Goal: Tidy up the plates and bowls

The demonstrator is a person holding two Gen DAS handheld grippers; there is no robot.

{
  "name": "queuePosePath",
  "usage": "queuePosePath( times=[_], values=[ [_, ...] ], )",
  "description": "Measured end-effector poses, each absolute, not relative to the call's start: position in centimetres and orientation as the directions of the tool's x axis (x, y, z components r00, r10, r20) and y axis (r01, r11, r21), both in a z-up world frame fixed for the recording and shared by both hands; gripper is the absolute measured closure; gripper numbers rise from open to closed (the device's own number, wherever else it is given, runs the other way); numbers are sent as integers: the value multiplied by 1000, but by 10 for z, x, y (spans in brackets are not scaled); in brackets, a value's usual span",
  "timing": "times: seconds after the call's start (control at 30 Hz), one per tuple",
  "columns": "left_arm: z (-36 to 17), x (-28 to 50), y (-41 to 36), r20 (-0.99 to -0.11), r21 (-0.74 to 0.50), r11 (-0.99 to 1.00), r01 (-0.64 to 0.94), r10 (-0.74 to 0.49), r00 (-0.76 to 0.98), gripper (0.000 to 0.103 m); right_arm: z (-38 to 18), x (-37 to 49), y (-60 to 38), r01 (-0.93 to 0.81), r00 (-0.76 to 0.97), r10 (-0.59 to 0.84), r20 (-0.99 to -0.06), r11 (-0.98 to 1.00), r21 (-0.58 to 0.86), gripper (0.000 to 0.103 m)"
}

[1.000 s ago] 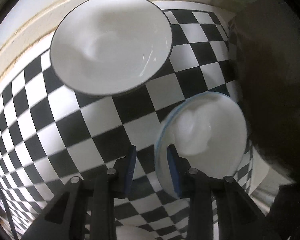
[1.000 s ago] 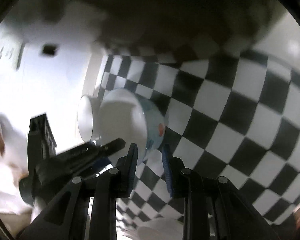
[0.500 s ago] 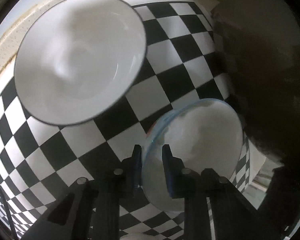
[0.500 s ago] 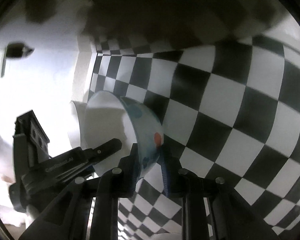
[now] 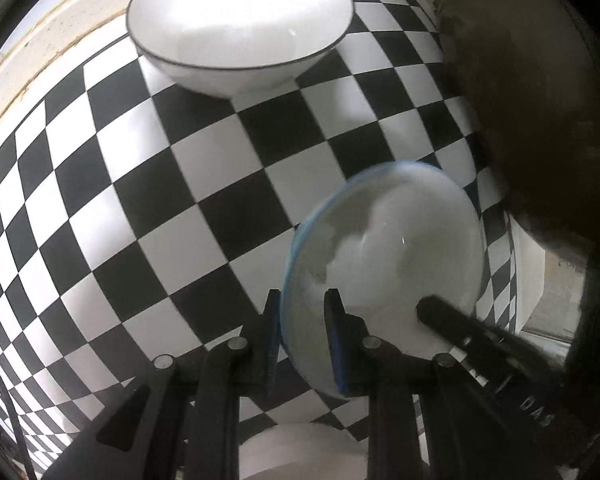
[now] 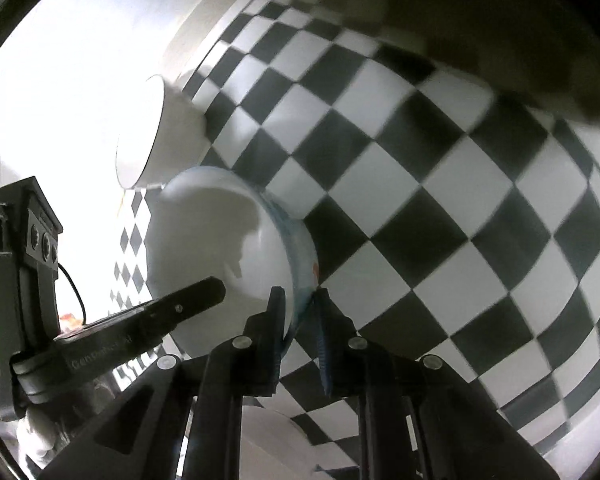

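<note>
A small white bowl with a blue rim [image 5: 396,248] is held above the checkered tablecloth by both grippers. My left gripper [image 5: 302,320] is shut on its near rim. My right gripper [image 6: 300,312] is shut on the opposite rim of the same bowl [image 6: 220,248], and one of its fingers [image 5: 460,328] shows in the left wrist view. A larger white bowl with a thin dark rim [image 5: 240,28] stands on the cloth at the far edge; it also shows in the right wrist view [image 6: 156,132].
The black-and-white checkered cloth [image 5: 180,200] covers the table. A pale wall edge [image 5: 32,52] runs behind the big bowl. A dark blurred mass [image 5: 540,100] fills the right. Another white dish [image 5: 300,452] lies below my left gripper.
The small bowl has been lifted and turned in both grippers. The big bowl now sits farther away at the top of the left wrist view. Both grips stay shut.
</note>
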State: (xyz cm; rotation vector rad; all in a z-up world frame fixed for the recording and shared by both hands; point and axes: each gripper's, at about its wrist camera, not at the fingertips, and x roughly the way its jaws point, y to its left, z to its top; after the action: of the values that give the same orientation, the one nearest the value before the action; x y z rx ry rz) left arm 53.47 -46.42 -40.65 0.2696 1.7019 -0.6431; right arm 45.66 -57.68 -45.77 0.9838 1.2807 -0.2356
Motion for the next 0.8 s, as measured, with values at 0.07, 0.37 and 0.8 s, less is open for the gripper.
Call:
queuePosePath(
  times=[0.07,0.37,0.8],
  values=[
    [-406,537,-462,-959,-264,825,500,-170,-226,84,-456,471,-573,630,304,336,-891,631,453,86],
    [-400,554,-445,-944,-317,834,452,-230,-237,84,-464,525,-550,557,209,207,-956,778,291,93],
    [-339,553,-429,-955,-296,831,470,-262,-140,85,-435,524,-528,500,257,177,-950,817,287,93]
  ],
)
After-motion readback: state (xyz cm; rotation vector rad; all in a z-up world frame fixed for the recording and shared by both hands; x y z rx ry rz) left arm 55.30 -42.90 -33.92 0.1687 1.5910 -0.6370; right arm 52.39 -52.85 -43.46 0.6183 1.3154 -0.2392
